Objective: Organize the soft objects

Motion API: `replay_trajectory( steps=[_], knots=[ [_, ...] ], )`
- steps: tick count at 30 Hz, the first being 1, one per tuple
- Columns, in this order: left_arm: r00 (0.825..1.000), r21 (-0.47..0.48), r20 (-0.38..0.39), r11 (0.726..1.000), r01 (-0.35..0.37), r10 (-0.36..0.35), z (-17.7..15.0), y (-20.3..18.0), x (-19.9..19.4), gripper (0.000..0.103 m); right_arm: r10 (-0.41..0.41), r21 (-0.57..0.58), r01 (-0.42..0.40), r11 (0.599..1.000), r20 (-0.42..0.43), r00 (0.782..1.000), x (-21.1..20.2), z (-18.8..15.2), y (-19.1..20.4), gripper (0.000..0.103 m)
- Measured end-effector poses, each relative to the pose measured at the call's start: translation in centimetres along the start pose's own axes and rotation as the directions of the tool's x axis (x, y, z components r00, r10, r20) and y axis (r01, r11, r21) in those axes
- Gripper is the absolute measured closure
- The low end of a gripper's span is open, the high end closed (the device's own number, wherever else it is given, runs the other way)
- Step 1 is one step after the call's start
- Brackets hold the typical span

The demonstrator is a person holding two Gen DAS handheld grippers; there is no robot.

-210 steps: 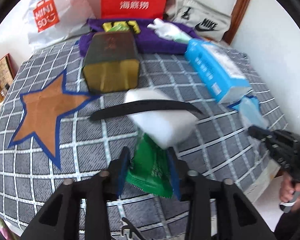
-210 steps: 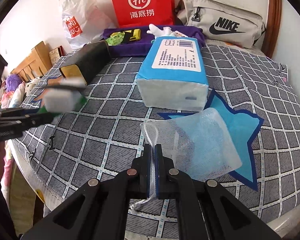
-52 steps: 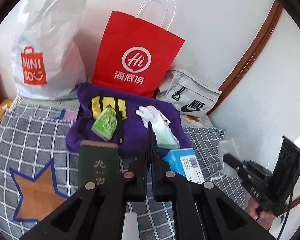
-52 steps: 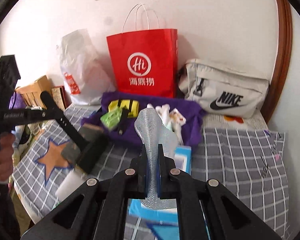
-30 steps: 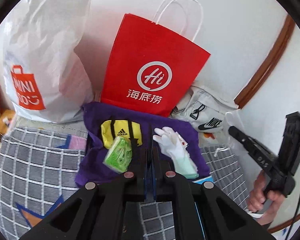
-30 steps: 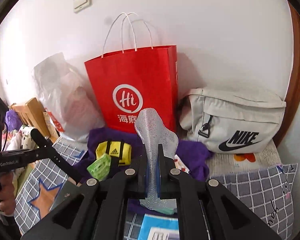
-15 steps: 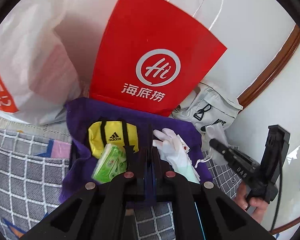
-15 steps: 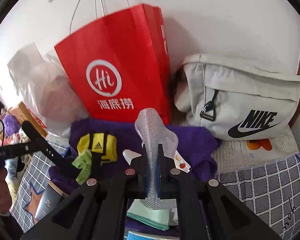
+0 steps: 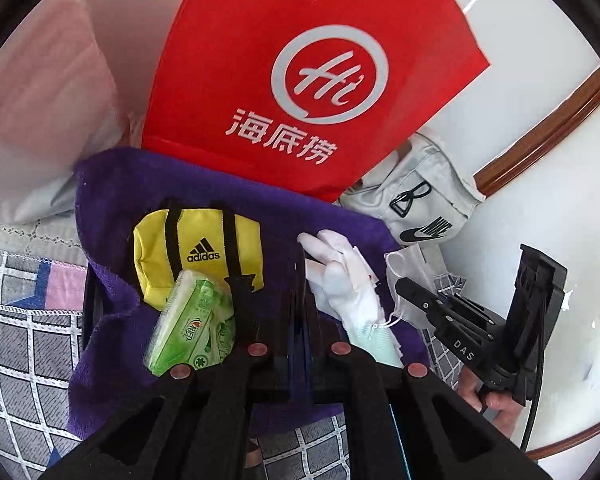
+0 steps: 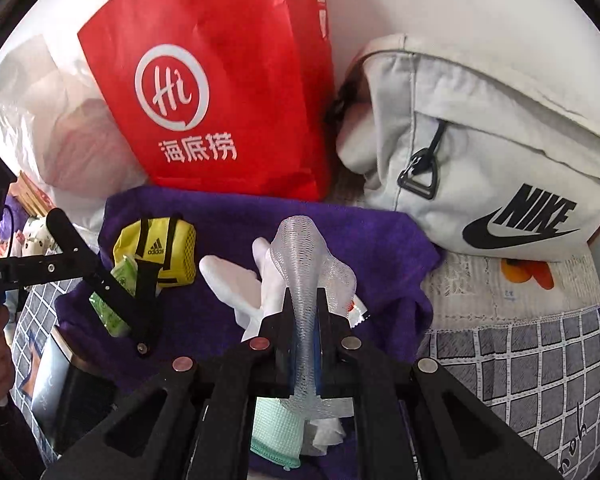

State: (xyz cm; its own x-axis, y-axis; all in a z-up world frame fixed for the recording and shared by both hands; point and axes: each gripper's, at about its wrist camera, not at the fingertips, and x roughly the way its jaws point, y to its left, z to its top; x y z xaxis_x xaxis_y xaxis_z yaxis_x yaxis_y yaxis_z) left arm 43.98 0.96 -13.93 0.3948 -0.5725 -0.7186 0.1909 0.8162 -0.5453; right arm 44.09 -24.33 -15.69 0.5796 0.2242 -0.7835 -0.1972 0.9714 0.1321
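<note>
Right hand-held gripper [image 10: 303,316], jaws clenched on a translucent mesh bag [image 10: 308,256] held above the purple towel [image 10: 364,240]; left hand-held gripper [image 9: 300,280], clenched and empty, over the same towel. On the towel: yellow pouch [image 9: 198,248], green tissue pack [image 9: 192,324], white glove [image 9: 340,276]. Behind: red paper bag [image 9: 300,72] and grey Nike bag [image 10: 480,152], on the checked bed cover [image 10: 540,360]

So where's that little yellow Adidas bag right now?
The yellow Adidas bag lies on the purple towel, below the red paper bag, with the green tissue pack leaning against it.
</note>
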Motion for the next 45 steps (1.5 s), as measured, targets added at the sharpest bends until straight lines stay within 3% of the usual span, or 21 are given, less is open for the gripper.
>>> replay_trajectory(
  steps=[12, 17, 21, 22, 23, 24, 25, 30, 34, 45],
  knots=[
    [0.999, -0.035, -0.043, 0.999, -0.003, 0.002, 0.1, 0.7, 1.6, 0.099, 0.051, 0.011, -0.050, 0.999, -0.049, 0.997, 2.0, -0.3, 0.6, 0.088],
    [0.999, -0.053, -0.043, 0.999, -0.012, 0.010, 0.1, 1.2, 1.8, 0.099, 0.068, -0.024, -0.069, 0.997, -0.033, 0.997, 1.7, -0.3, 1.6, 0.057],
    [0.999, -0.064, -0.040, 0.997, -0.031, 0.029, 0.3, 1.7, 1.8, 0.098, 0.112, -0.050, -0.113, 0.992, -0.010, 0.994, 1.0, -0.2, 2.4, 0.039],
    [0.998, -0.064, -0.040, 0.997, -0.042, 0.040, 0.3, 1.7, 1.7, 0.090, 0.116, -0.054, -0.117, 0.992, -0.007, 0.993, 0.9, -0.2, 2.5, 0.036],
    [0.998, -0.062, -0.035, 0.996, -0.059, 0.057, 0.4, 1.8, 1.6, 0.075, 0.115, -0.060, -0.115, 0.992, -0.001, 0.993, 0.8, -0.2, 2.7, 0.032],
    [0.997, -0.059, -0.026, 0.995, -0.078, 0.076, 0.4, 1.7, 1.5, 0.068, 0.107, -0.065, -0.107, 0.992, 0.006, 0.994, 0.6, -0.2, 2.8, 0.028],
    [0.995, -0.051, -0.014, 0.994, -0.095, 0.095, 0.5, 1.6, 1.3, 0.060, 0.101, -0.069, -0.100, 0.993, 0.013, 0.995, 0.4, -0.2, 2.8, 0.027],
    [0.994, -0.036, 0.005, 0.994, -0.106, 0.106, 0.7, 1.4, 0.8, 0.054, 0.095, -0.057, -0.093, 0.994, 0.035, 0.995, -0.3, 0.0, 2.4, 0.027],
    [0.987, -0.022, 0.021, 0.987, -0.159, 0.159, 0.8, 1.1, 0.5, 0.053, 0.097, -0.036, -0.095, 0.995, 0.055, 0.994, -1.0, 0.2, 2.1, 0.027],
    [0.976, 0.008, 0.067, 0.979, -0.206, 0.205, 0.3, -1.1, -2.7, 0.053, 0.116, -0.045, -0.112, 0.993, 0.101, 0.988, -4.3, 0.8, 4.1, 0.027]
  ],
)
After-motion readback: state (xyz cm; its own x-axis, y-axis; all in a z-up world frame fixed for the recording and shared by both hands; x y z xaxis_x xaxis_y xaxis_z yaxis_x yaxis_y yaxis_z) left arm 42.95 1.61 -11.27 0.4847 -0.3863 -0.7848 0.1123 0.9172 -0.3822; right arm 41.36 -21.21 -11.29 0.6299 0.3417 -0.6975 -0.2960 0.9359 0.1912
